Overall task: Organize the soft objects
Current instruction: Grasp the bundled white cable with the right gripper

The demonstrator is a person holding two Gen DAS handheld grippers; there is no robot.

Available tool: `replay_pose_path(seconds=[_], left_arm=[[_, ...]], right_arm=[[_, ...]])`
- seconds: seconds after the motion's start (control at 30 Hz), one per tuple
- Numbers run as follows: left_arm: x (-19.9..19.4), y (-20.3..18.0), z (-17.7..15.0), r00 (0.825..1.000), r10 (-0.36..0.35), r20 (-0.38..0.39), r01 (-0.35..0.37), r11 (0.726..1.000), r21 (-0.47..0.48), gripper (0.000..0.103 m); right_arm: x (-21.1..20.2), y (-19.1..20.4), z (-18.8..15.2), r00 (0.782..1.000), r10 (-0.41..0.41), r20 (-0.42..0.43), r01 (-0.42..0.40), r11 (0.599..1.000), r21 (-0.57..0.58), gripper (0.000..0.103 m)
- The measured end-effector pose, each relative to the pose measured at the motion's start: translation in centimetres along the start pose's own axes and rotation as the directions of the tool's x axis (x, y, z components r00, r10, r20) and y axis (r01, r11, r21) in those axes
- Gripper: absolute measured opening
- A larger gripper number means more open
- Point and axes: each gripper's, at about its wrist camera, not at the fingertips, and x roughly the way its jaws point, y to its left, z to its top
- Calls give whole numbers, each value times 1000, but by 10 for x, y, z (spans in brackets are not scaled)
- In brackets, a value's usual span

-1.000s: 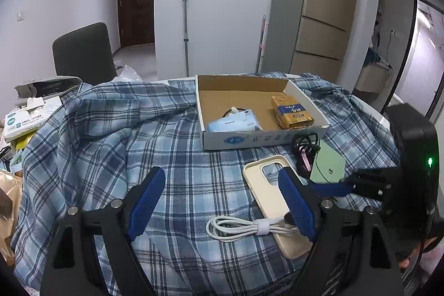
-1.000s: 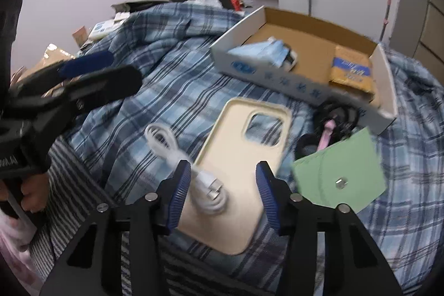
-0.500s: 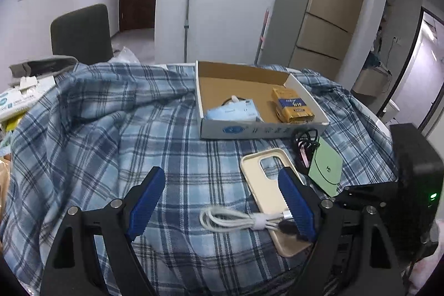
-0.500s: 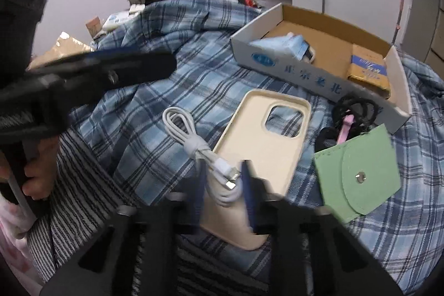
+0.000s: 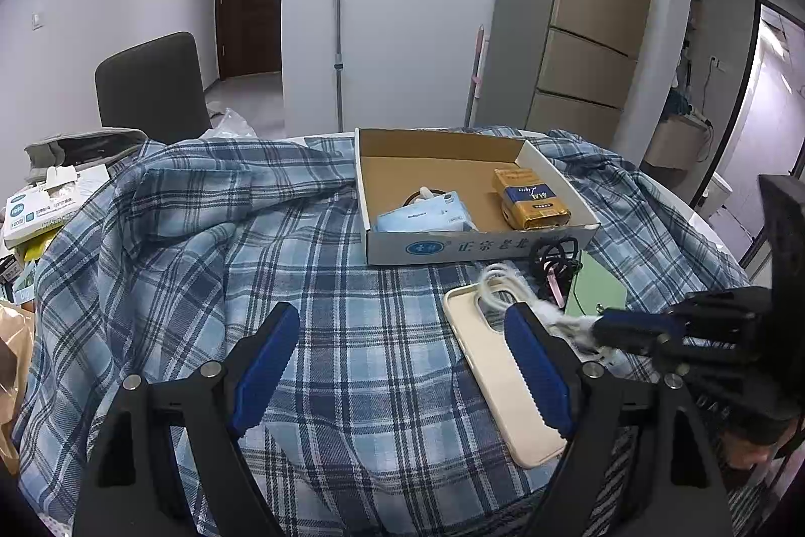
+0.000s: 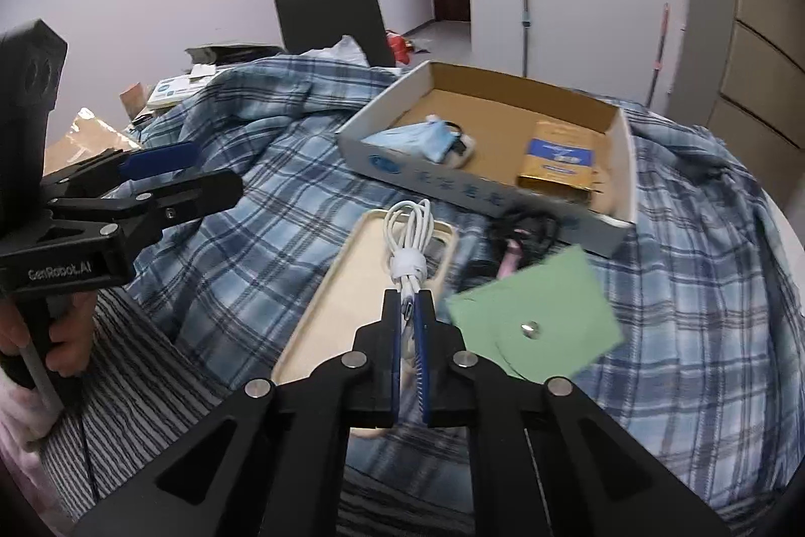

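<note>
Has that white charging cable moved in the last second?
Yes. The white cable was lying on the plaid cloth left of the phone case; now the right gripper grips it over the case, nearer the cardboard box.

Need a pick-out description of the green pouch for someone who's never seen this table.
Start at the open cardboard box on the plaid cloth. Just in front of its near right corner, beside the cream phone case, lies the green pouch. It is the only flat green item, with a single metal snap on its flap.
</note>
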Motion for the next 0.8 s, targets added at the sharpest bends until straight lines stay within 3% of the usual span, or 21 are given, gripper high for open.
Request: replay_pose_path(seconds=[0.13,0.23,0.4,0.67,0.8], left_arm=[[1,-2,-1,1000,1,-4,-1,1000,8,85],[1,-4,-1,1000,3,-4,-3,1000,16,85],[2,-6,-3,1000,3,-9,-3,1000,27,85],[4,-5,-4,1000,3,-15,-2,999,33,85],[5,-6,-5,1000,5,-21,-4,999,40,85]], right_arm=[[5,-7,-6,999,-1,-48,2,1000,5,5],[11,-10,-8,996,-60,-59,59,998,-11,7],[18,-10,1,997,-64,-50,62,997,-41,27],[37,11,12,995,-66,-79,52,983,-177,27],[51,11,13,992,-58,-111,39,985,-166,27]])
